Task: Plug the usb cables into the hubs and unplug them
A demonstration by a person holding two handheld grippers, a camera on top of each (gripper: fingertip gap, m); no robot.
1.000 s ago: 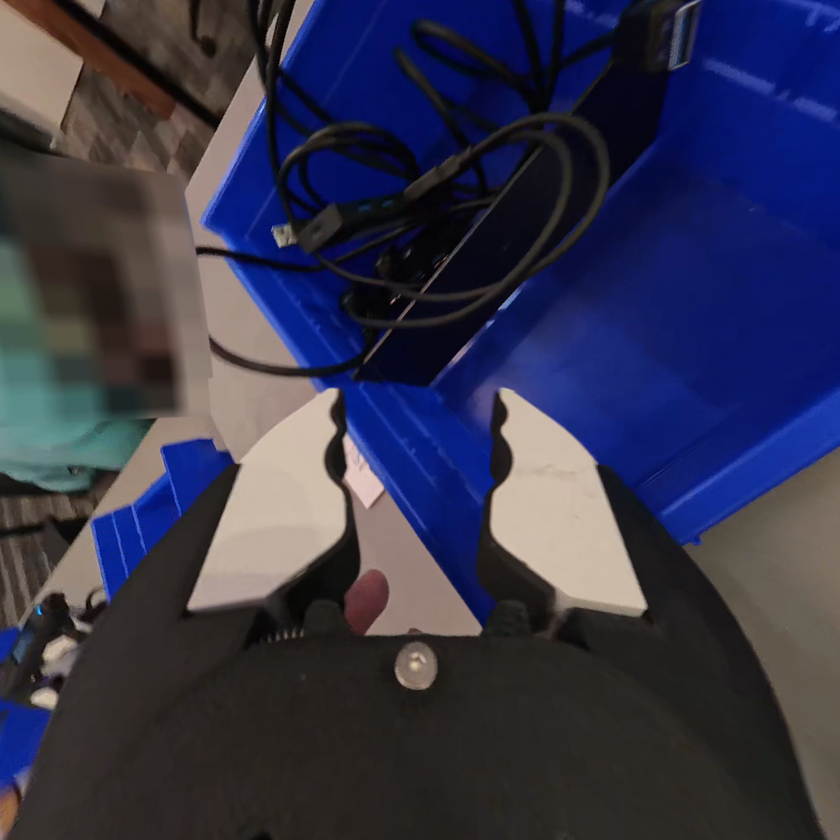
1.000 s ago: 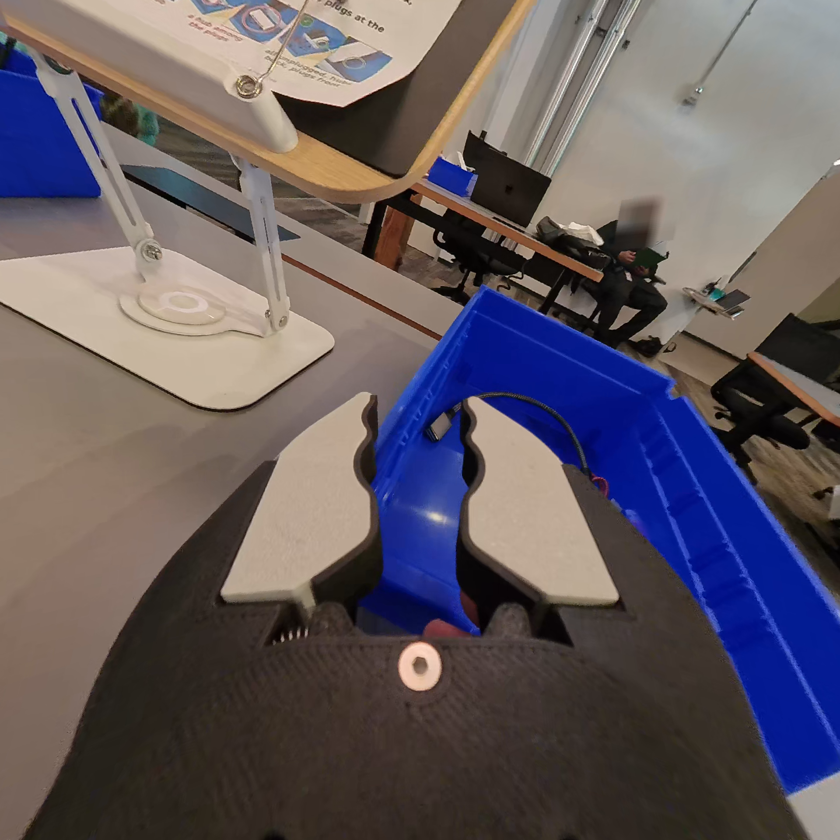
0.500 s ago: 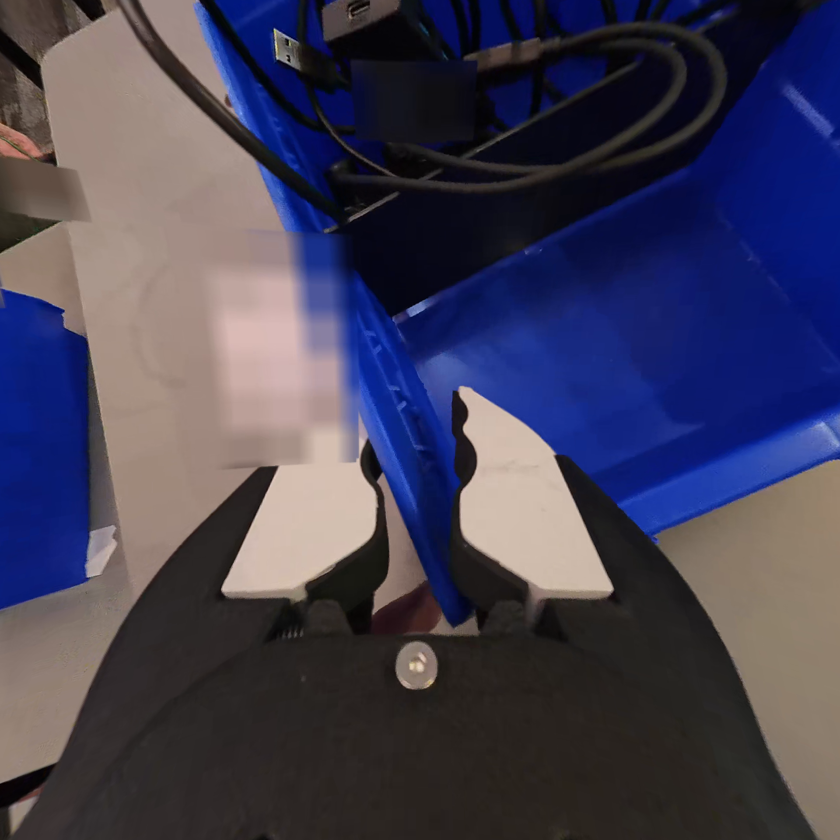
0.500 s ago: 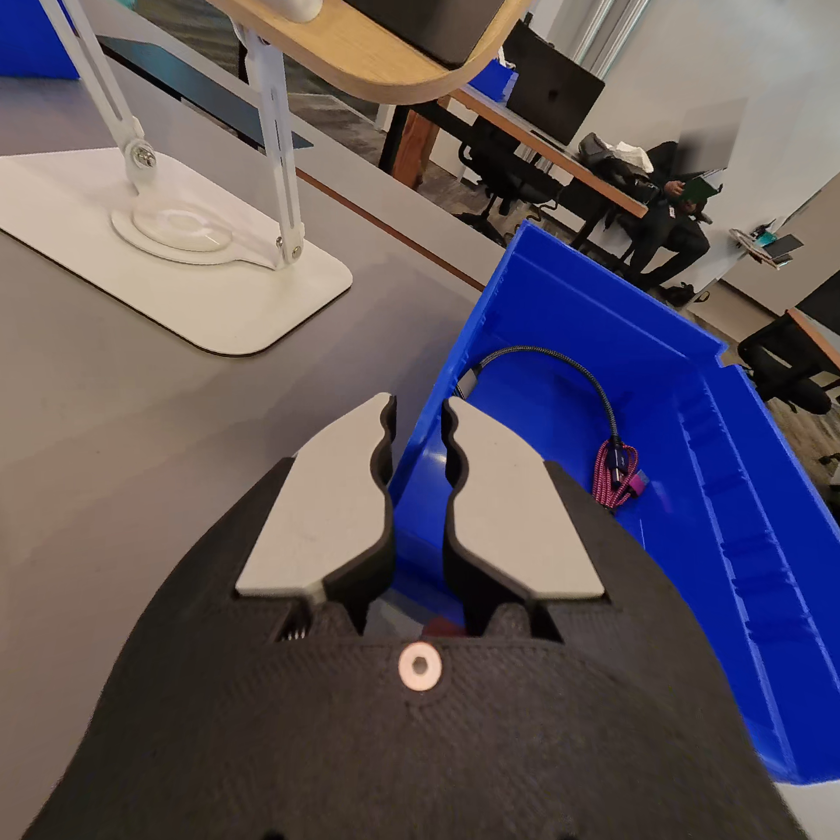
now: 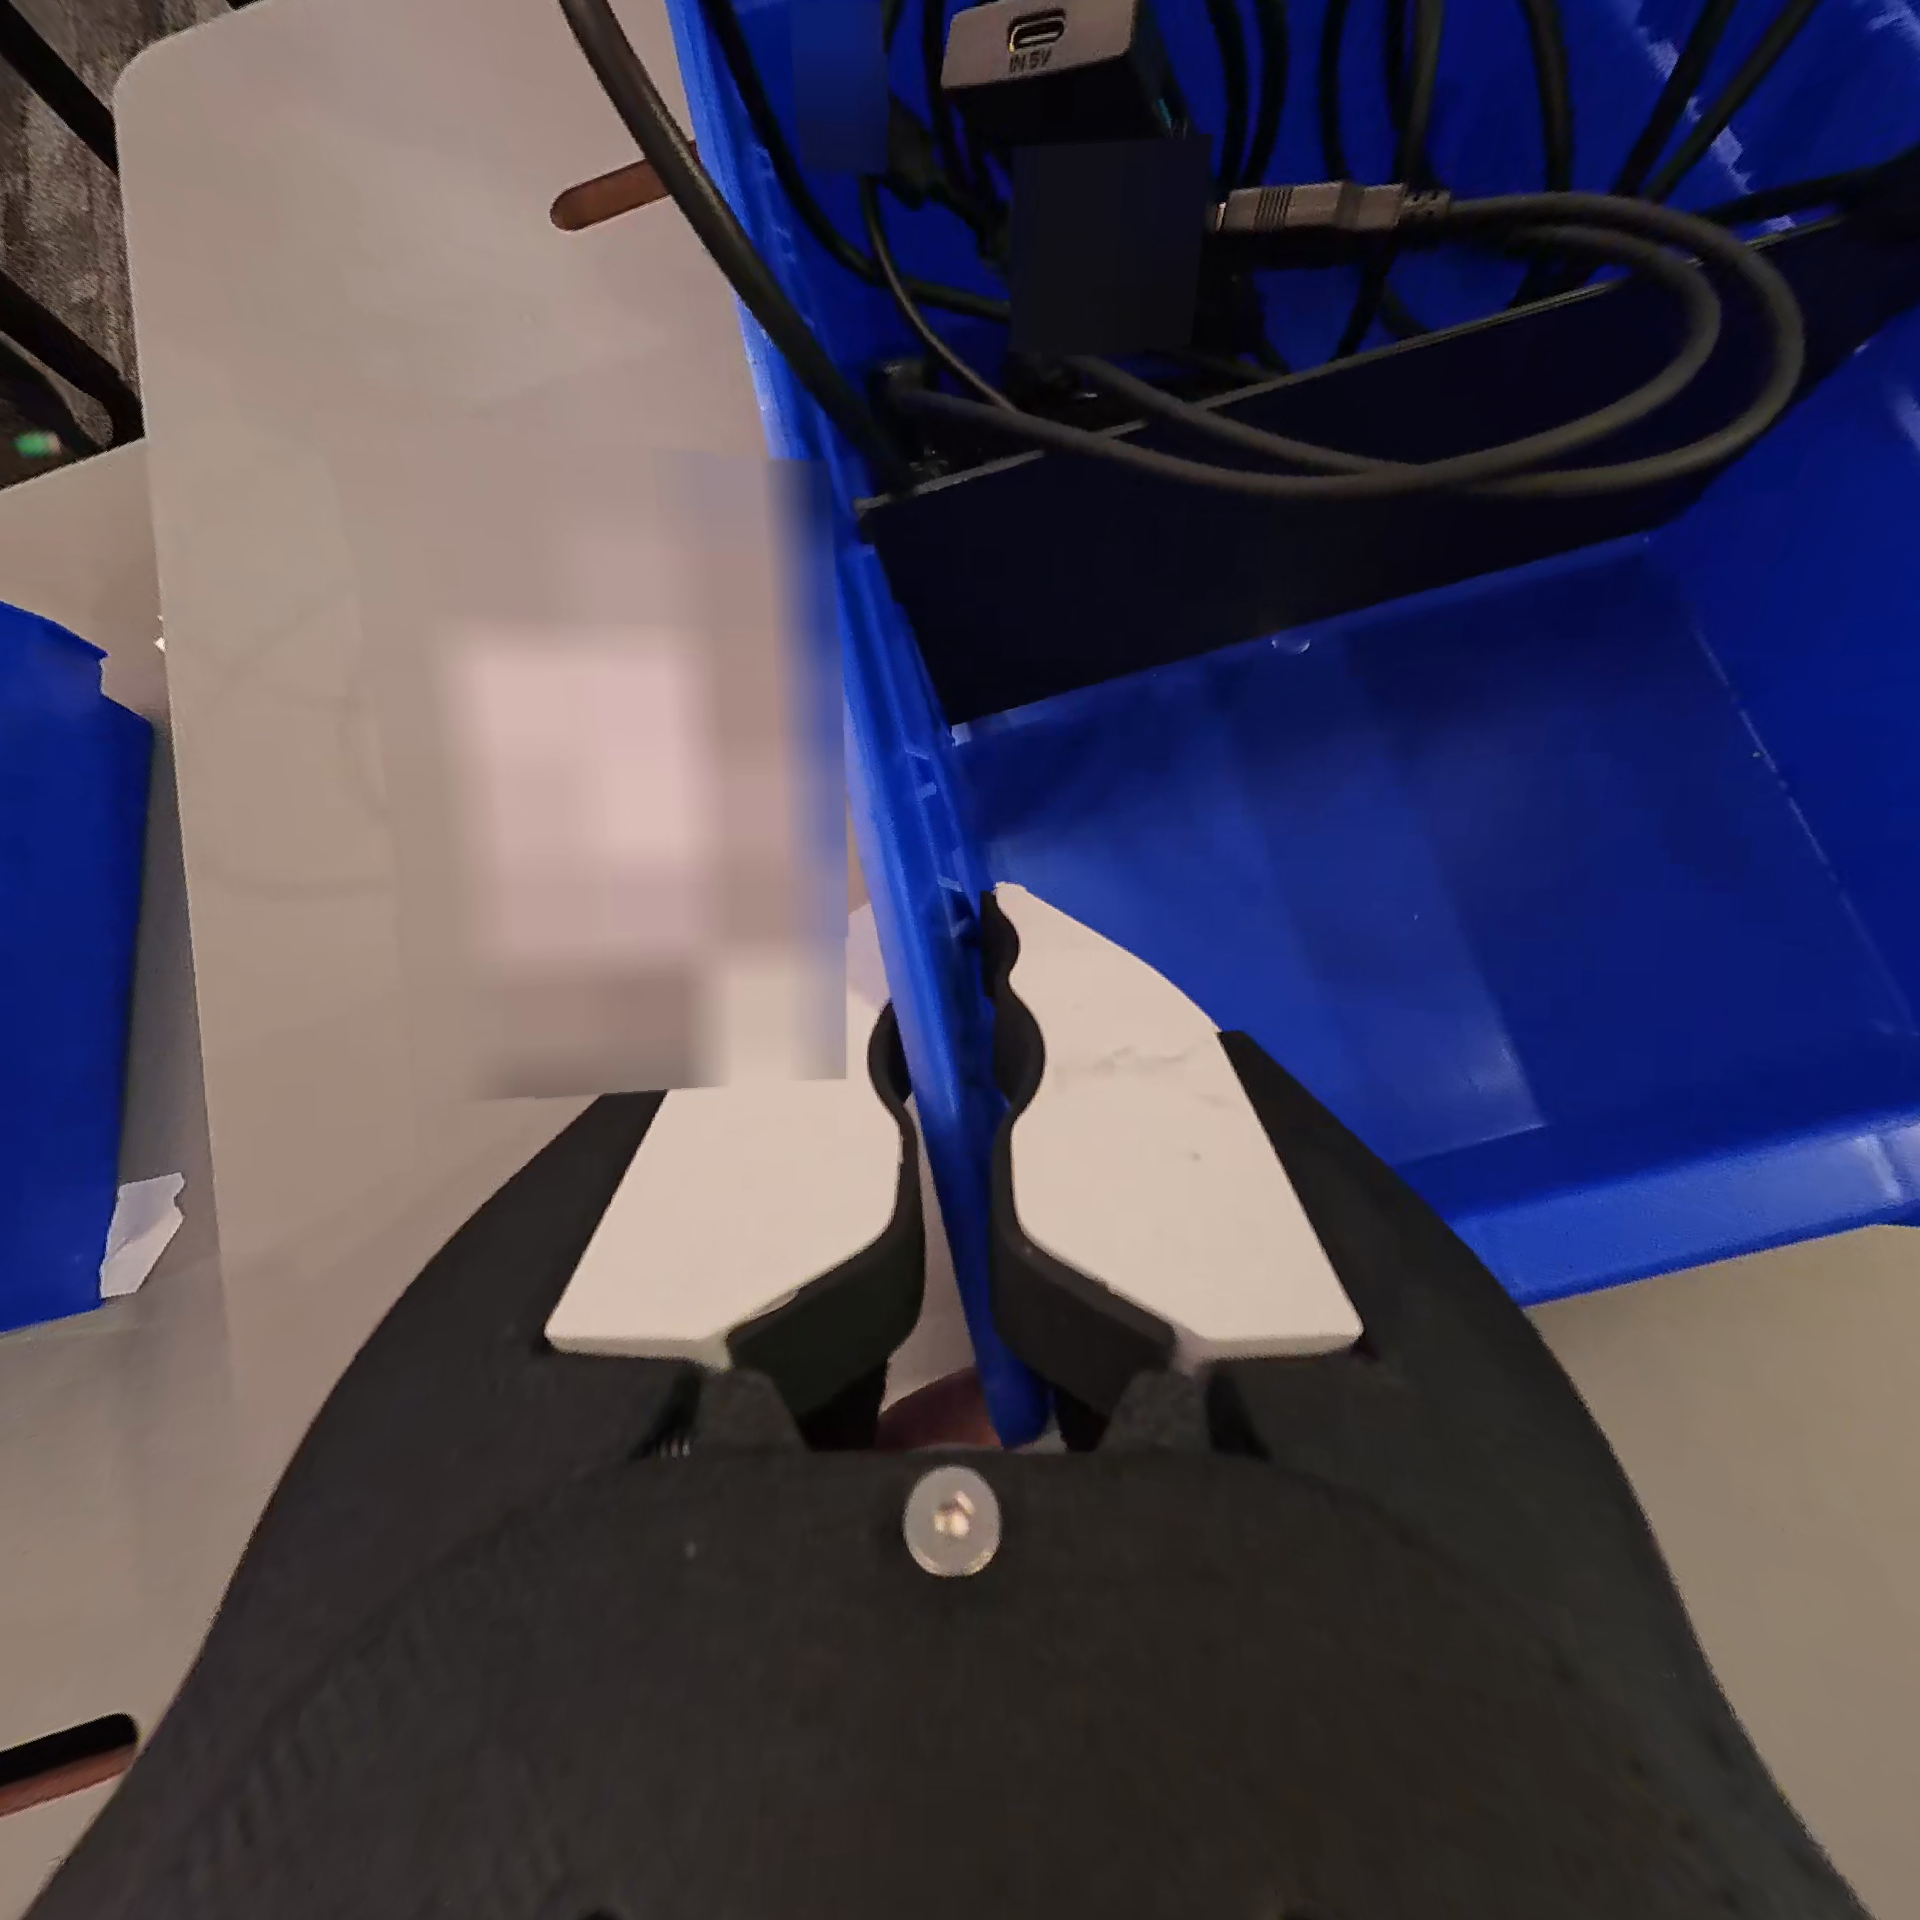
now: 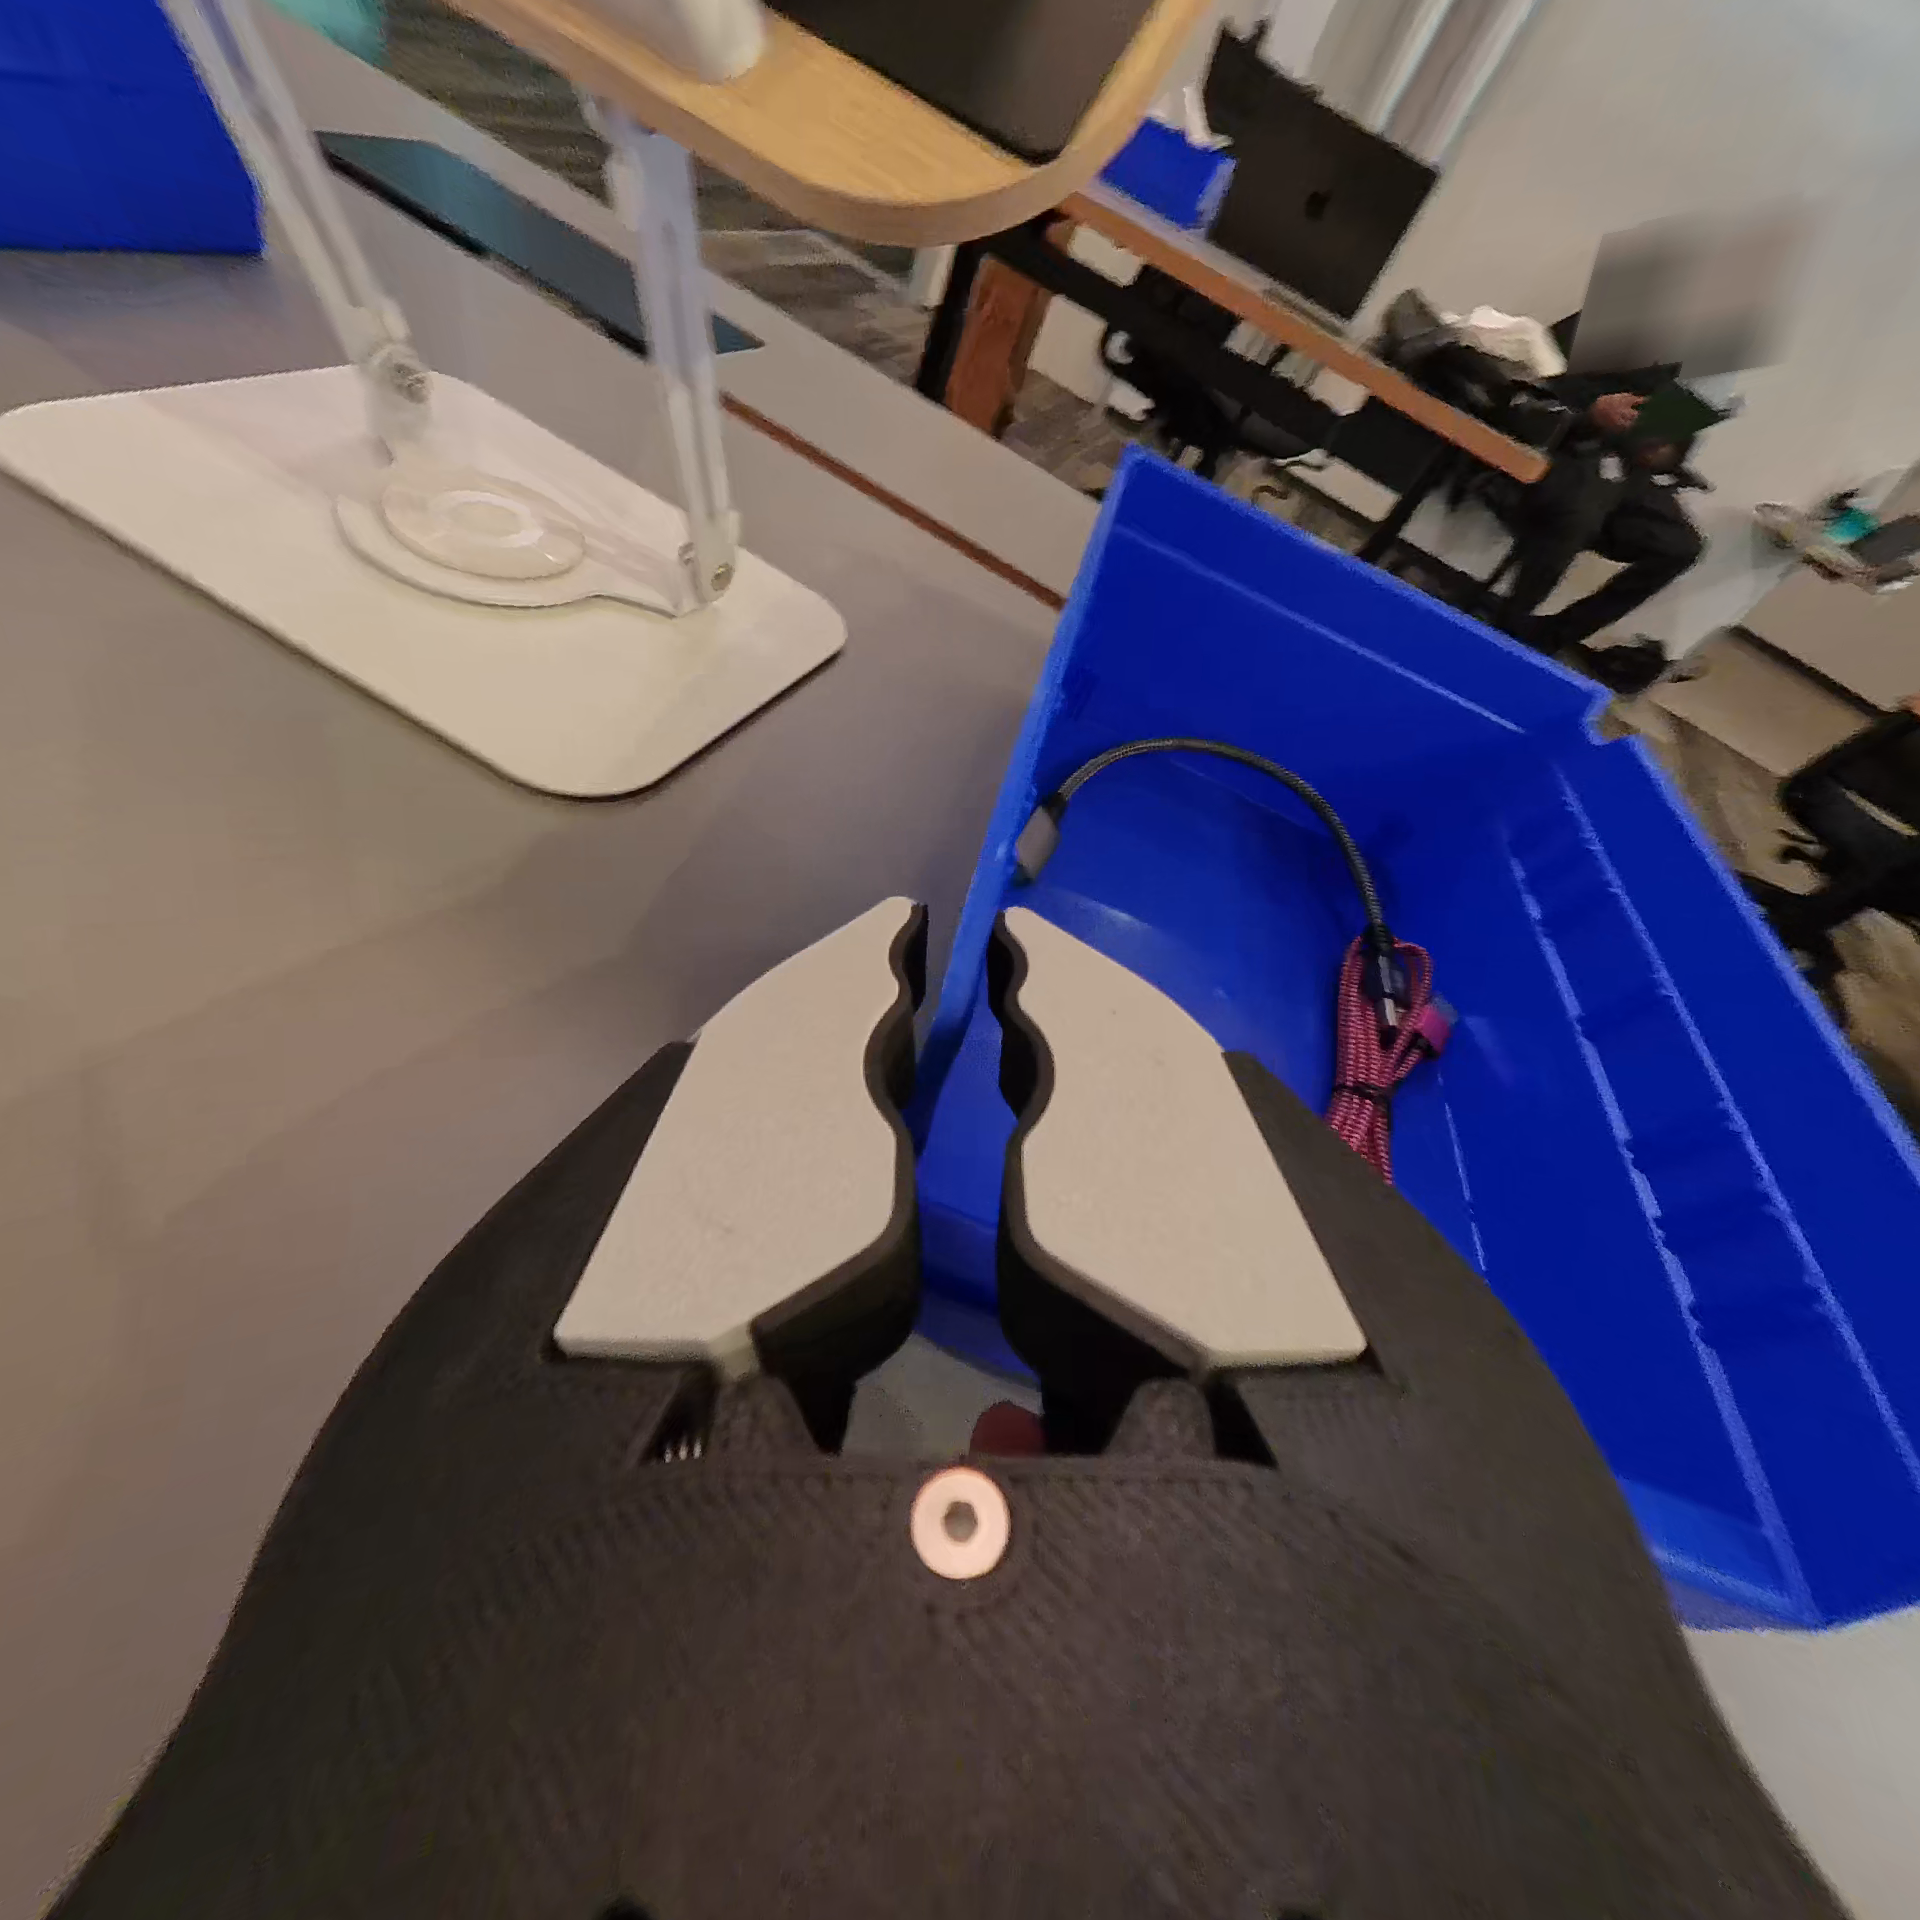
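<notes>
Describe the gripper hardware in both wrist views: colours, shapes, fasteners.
Both match: left gripper and right gripper have a broad black textured body, two light grey fingers with wavy black pads on the inner edges, and one silver screw at centre. A small spring shows at each left finger's base.

Grey counter (image 6: 312, 1039), matte. Sitting on it: white flat stand base (image 6: 436, 582) with two slanted white legs, upper left in the right wrist view. Blue bin (image 6: 1714, 1247) rests on the counter just right of it. Second blue bin (image 5: 1558, 935) on the counter in the left wrist view. Another blue bin (image 5: 62, 987) at that view's left edge, small white paper scrap (image 5: 140, 1236) beside it.
</notes>
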